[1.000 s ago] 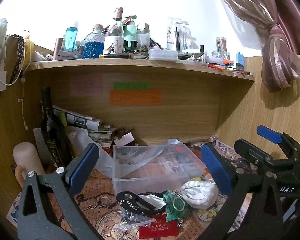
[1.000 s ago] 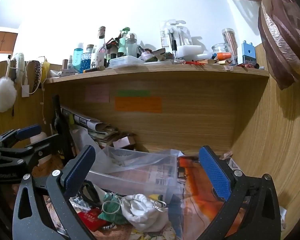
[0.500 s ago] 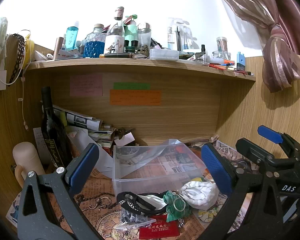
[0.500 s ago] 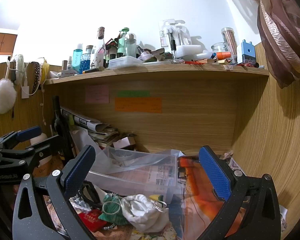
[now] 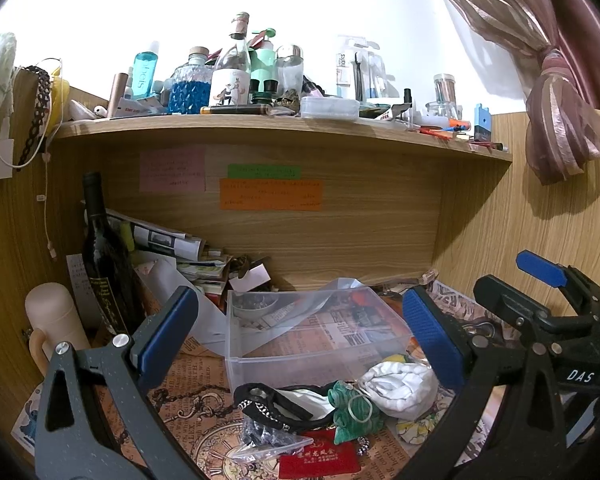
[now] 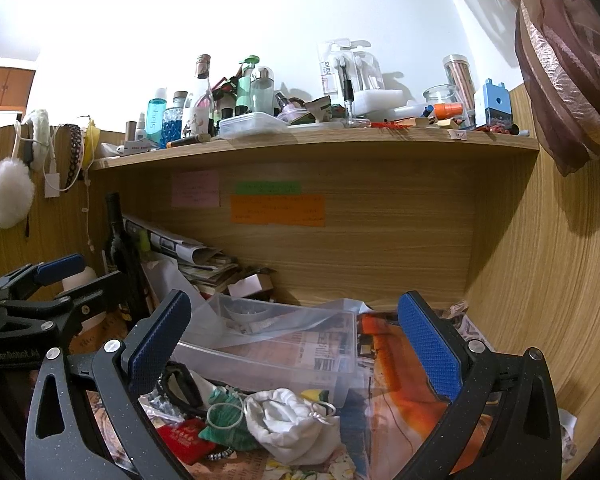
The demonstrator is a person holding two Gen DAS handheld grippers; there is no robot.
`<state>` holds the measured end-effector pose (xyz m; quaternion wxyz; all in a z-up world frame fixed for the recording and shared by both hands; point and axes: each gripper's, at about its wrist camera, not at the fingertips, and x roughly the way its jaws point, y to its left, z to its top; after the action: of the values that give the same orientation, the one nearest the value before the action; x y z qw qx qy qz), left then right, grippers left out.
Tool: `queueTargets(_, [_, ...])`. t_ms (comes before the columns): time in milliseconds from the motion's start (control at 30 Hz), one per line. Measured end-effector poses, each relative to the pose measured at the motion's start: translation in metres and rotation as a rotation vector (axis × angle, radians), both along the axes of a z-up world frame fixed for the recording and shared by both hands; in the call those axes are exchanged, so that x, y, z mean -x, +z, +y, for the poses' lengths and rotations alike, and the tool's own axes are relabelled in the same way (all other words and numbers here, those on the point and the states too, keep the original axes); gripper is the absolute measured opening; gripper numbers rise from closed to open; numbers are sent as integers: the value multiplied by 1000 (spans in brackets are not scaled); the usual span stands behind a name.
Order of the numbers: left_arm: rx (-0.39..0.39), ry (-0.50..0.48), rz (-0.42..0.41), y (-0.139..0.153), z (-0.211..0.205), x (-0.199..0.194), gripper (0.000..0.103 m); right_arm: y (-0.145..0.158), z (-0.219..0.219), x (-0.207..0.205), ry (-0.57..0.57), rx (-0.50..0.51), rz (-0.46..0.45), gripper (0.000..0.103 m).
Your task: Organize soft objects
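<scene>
On the desk under the wooden shelf (image 5: pixel 284 136) sits a clear plastic bin (image 5: pixel 300 344), and it holds only a loose sheet of clear film draped over its back edge, with the newspaper lining showing through its floor. Just in front of the bin lies the soft pile: a white drawstring pouch (image 5: pixel 400 386) beside a green knitted piece (image 5: pixel 352 408) with a pale elastic ring on it, a black strap (image 5: pixel 268 400), and a red packet (image 5: pixel 320 456) nearest the camera. Left gripper (image 5: pixel 300 336) hangs above the pile, jaws spread wide, holding nothing. Right gripper (image 6: pixel 296 340) is likewise wide apart and empty, over the pouch and the bin's near corner. A dark wine bottle (image 5: pixel 104 256) stands at the left beside folded newspapers (image 5: pixel 160 240). Bottles crowd the shelf top; a pink curtain (image 5: pixel 556 120) hangs tied at the right.
</scene>
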<state>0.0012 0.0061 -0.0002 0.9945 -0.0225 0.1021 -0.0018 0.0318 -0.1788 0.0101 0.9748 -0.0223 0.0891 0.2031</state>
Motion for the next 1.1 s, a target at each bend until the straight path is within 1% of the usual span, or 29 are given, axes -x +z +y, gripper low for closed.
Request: queueTargets(1100, [-4,-5,-1,0,-4,2,103,0,3,5,8,-7,4,103])
